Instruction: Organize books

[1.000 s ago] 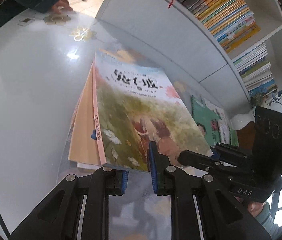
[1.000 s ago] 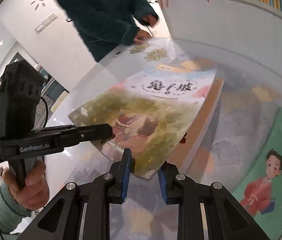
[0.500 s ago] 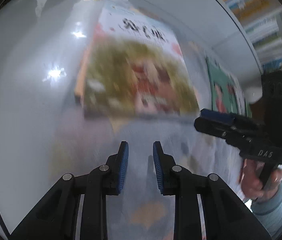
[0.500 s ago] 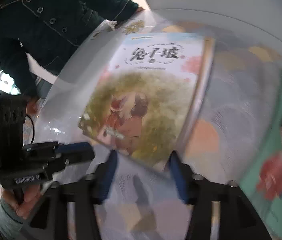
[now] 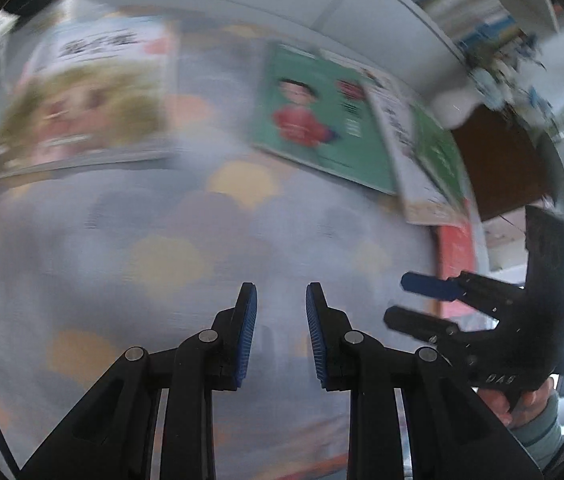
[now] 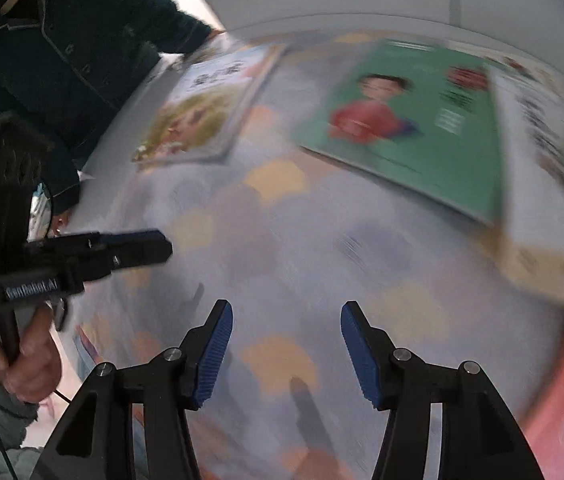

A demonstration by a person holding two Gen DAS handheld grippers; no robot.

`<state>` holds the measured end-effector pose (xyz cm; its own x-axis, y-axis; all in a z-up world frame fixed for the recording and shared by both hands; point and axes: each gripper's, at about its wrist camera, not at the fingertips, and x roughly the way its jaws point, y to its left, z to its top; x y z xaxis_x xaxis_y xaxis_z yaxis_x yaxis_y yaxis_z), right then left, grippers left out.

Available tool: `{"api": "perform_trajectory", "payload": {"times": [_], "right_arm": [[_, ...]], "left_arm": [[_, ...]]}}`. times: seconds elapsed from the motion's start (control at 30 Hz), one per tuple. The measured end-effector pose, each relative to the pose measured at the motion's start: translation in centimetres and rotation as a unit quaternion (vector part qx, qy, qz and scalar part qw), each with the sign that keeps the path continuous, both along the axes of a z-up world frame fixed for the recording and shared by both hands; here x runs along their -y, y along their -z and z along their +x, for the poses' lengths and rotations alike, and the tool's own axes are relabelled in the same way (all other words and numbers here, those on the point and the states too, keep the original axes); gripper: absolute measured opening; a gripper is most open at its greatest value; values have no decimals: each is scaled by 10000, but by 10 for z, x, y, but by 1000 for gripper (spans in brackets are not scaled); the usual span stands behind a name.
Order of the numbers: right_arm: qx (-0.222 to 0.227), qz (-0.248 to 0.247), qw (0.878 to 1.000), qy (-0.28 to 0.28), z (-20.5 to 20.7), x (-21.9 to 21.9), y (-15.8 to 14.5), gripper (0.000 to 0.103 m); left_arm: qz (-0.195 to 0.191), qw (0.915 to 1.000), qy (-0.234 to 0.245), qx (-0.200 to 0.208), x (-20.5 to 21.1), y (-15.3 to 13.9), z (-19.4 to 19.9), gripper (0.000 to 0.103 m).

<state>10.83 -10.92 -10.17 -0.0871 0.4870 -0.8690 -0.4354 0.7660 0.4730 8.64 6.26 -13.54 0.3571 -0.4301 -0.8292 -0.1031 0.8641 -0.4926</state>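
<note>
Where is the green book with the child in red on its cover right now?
The green book with the child in red lies flat on the patterned tabletop, upper right in the right wrist view, between the blurred meadow-cover book on its left and a white-and-green book on its right.

A glossy table [image 5: 186, 264] covered by a grey cloth with orange and yellow patches. A meadow-cover picture book [image 5: 82, 100] lies flat at upper left; a green-cover book [image 5: 322, 120] lies upper right, overlapping white and red books [image 5: 456, 264] beside it.
</note>
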Motion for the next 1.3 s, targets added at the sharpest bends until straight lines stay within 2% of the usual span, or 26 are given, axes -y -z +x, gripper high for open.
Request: {"api": "perform_trajectory", "payload": {"times": [0.23,0.37,0.43,0.5,0.6,0.73,0.83,0.9,0.97,1.1,1.17,1.3], "right_arm": [[86,-155,9970,755,-15,114,-16,54],[-14,-243,9915,1280,-20,177,-13,54],[-20,-303,9884,1485,-22,199,-12,54],[-31,-362,9836,1765,-22,225,-10,54],[-81,-455,9733,2250,-23,265,-5,54],[-194,-661,9551,2882,-18,311,11,54],[-129,-851,9478,3069,-8,328,21,54],[-41,-941,9462,3096,0,331,28,53],[34,-1111,9449,3080,7,331,35,46],[84,-1107,9490,2950,14,322,50,40],[122,-874,9559,2800,14,317,47,35],[211,-1042,9659,2361,2,302,37,33]], "left_arm": [[50,9963,848,85,102,-20,12,26],[-30,9932,1165,21,148,-21,24,26],[-94,9912,1316,-53,169,-19,30,31],[-188,9896,1423,-94,186,-16,36,35],[-386,9869,1557,-186,212,-6,47,35],[-258,9880,1484,-335,235,14,60,35],[-186,9899,1341,-431,243,28,69,35],[-313,9900,1302,-454,248,35,72,35],[-415,9896,1295,-472,251,39,74,32],[-383,9902,1295,-364,258,41,72,32],[-308,9889,1421,-311,260,39,67,31],[-215,9843,1732,-276,260,30,40,30]]}}
